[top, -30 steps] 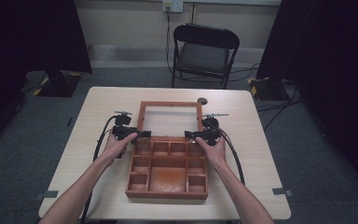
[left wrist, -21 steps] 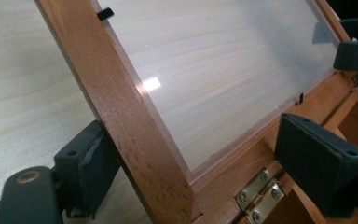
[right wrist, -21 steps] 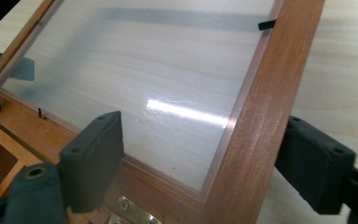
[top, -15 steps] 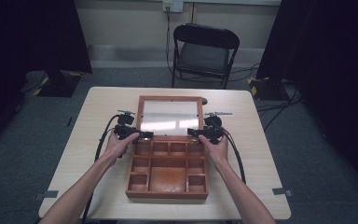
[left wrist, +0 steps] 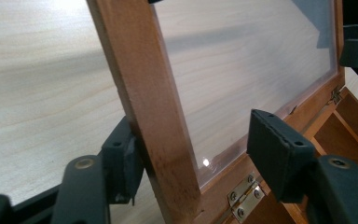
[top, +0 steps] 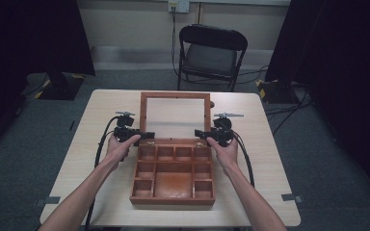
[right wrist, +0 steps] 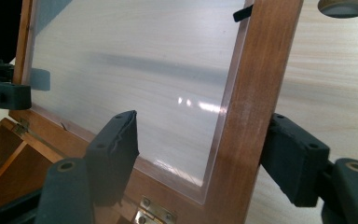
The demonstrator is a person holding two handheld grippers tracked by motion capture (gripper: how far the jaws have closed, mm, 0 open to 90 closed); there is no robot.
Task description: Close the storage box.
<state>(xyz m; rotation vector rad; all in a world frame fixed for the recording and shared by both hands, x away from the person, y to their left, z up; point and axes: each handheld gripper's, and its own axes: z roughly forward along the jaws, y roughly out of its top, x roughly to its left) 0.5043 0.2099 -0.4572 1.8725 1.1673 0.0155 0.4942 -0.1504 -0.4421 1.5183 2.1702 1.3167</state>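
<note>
Two grippers straddle box (top: 173, 173) lid (top: 176, 115) side rails near hinges, lid raised. Left gripper (left wrist: 191, 149) jaws spread, outer pad touching rail; right gripper (right wrist: 200, 154) jaws spread, likewise. Box mid-table (top: 270, 168).

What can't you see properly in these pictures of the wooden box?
- High view: the box compartments look empty, but they are too small to rule out tiny items.
- Right gripper view: a round wooden thing on the table is cut off by the top edge; what it is stays unclear.
- Left gripper view: the lid frame stands between the left gripper jaws; whether both pads touch it cannot be told.
- High view: the chair legs are partly hidden behind the table.
</note>
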